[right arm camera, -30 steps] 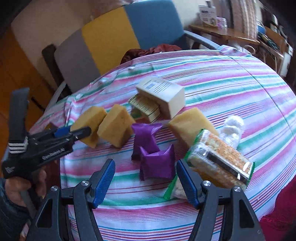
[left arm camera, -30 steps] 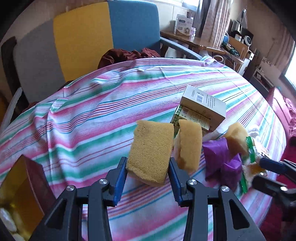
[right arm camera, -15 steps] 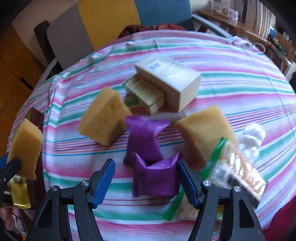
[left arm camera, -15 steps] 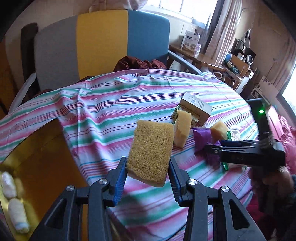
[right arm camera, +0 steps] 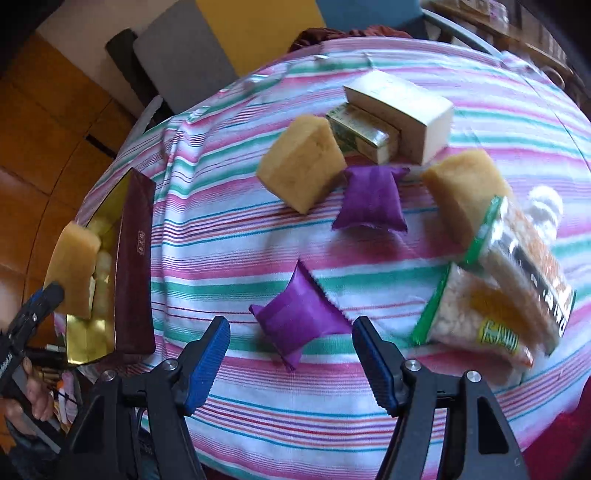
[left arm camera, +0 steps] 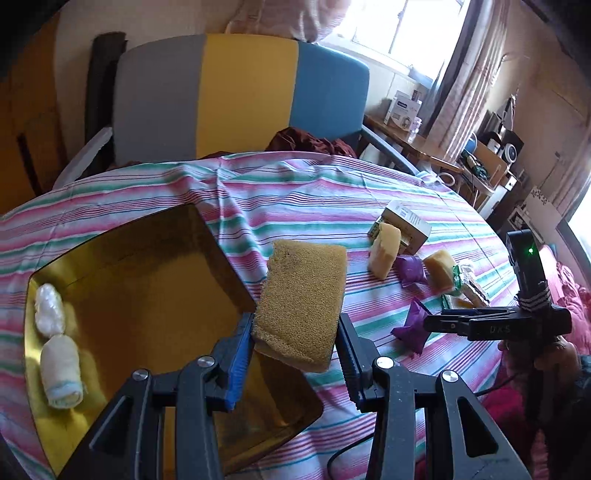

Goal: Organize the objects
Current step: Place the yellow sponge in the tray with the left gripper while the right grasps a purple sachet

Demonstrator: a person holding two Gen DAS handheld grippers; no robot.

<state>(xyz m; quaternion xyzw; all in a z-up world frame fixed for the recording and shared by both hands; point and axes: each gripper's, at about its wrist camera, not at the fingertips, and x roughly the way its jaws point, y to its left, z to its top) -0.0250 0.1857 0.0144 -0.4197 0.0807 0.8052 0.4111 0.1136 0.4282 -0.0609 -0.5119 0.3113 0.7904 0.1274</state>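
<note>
Both tongs level: left (left arm camera: 295,334) grips sponge (left arm camera: 301,302), right (right arm camera: 291,354) gapes.

Right tongs (left arm camera: 428,325) body: "DXS". Other print unreadable.

Behind the table, an armchair with grey, yellow and blue upholstered back panels (left arm camera: 243,96). Crumpled dark red cloth (left arm camera: 306,138) on its seat. Pink, green and white striped tablecloth (left arm camera: 295,199) draped over the table. Further right, a wooden side table (left arm camera: 413,142) carrying a white printed carton (left arm camera: 402,110). Pale patterned curtains (left arm camera: 461,85) beside a bright window (left arm camera: 384,26).
</note>
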